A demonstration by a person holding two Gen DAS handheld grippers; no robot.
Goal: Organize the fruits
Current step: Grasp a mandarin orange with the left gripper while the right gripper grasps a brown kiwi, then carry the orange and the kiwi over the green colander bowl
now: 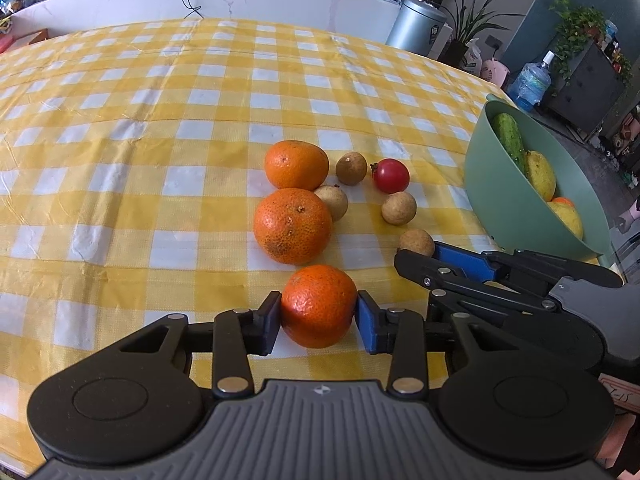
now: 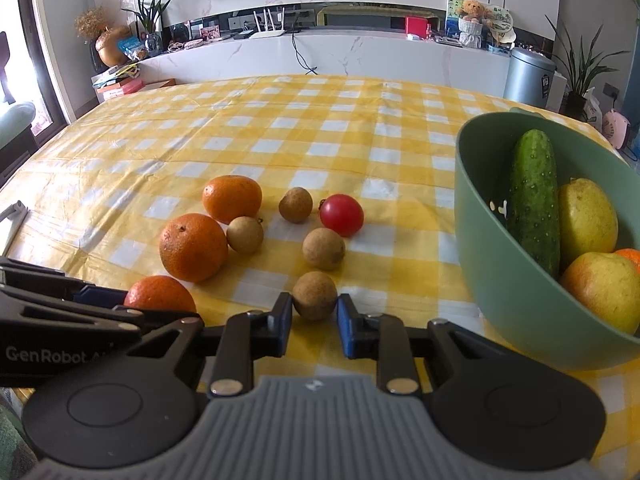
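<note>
My left gripper (image 1: 319, 302) is shut on a small orange (image 1: 318, 320) that rests on the yellow checked cloth, one pad against each side. Beside it on the right, my right gripper (image 2: 315, 303) is shut on a brown longan (image 2: 315, 294), also down on the cloth. Just beyond lie two more oranges (image 1: 293, 224) (image 1: 296, 165), three more longans (image 2: 323, 249) and a red tomato (image 2: 341, 215). A green bowl (image 2: 500, 280) at the right holds a cucumber (image 2: 534, 204), yellow fruits, an apple and an orange.
The checked table (image 1: 140, 140) stretches wide and bare to the left and far side. The bowl sits near the table's right edge. Behind the table are a white marble counter, a metal bin (image 2: 528, 76) and potted plants.
</note>
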